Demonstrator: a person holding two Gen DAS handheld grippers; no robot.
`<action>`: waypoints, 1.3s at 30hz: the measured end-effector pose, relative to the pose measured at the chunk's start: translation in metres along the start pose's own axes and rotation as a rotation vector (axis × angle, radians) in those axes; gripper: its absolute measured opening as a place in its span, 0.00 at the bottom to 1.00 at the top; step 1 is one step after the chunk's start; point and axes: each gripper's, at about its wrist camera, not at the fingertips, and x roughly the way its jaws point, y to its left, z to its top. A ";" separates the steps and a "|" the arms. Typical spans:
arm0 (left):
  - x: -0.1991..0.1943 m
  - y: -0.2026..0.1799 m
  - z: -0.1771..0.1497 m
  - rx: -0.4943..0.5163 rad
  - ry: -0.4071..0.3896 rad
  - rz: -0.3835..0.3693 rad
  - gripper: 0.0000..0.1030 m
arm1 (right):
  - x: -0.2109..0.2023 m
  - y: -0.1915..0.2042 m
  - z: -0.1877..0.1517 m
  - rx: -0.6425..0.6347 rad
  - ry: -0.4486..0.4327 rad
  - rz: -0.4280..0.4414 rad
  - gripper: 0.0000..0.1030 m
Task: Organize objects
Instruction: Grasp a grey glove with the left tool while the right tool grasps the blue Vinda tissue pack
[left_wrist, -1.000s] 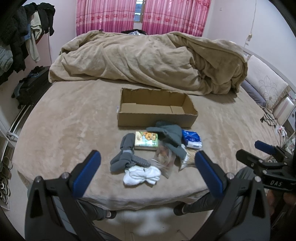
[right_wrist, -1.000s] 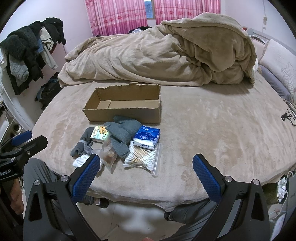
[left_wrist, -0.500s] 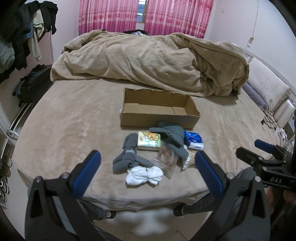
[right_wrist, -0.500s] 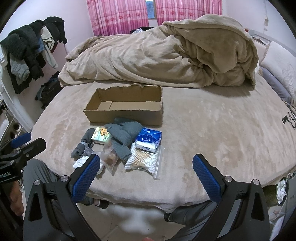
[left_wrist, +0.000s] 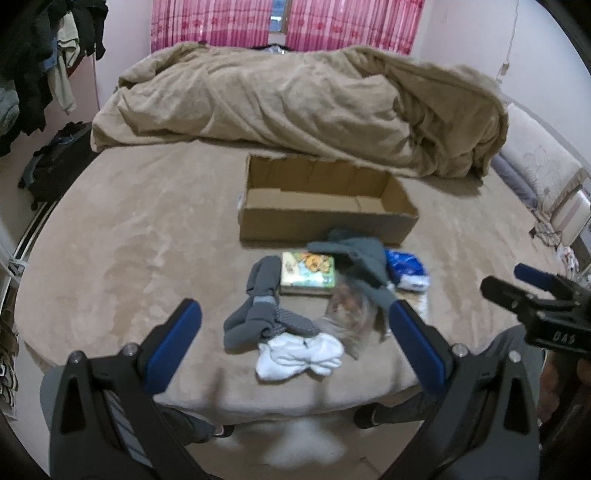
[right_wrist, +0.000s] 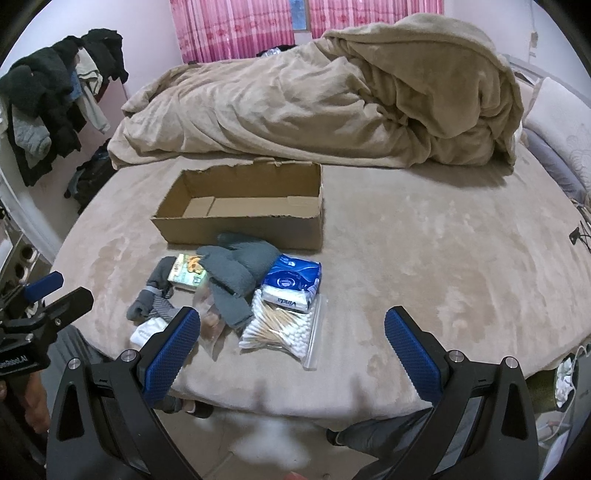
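Note:
An empty cardboard box lies on the bed. In front of it is a pile: grey gloves, grey socks, white socks, a small colourful packet, a blue tissue pack, a bag of cotton swabs and a clear bag with brown contents. My left gripper is open and empty, just short of the pile. My right gripper is open and empty over the bed's front edge, near the swabs.
A rumpled beige duvet fills the back of the bed. Clothes hang on a rack at the left. Pillows lie at the right. The other gripper shows at each view's side, the right and the left.
Both grippers have moved forward toward the pile and box, which look larger now. Both stay open. Nothing on the bed has moved.

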 end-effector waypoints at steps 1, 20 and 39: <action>0.007 0.002 0.000 0.002 0.006 0.002 0.99 | 0.006 0.000 0.000 -0.001 0.007 -0.001 0.99; 0.130 0.044 -0.010 0.011 0.166 0.056 0.70 | 0.126 -0.011 0.013 0.001 0.121 0.007 0.95; 0.099 0.039 -0.005 -0.005 0.103 -0.010 0.26 | 0.117 -0.009 0.011 -0.013 0.087 0.053 0.56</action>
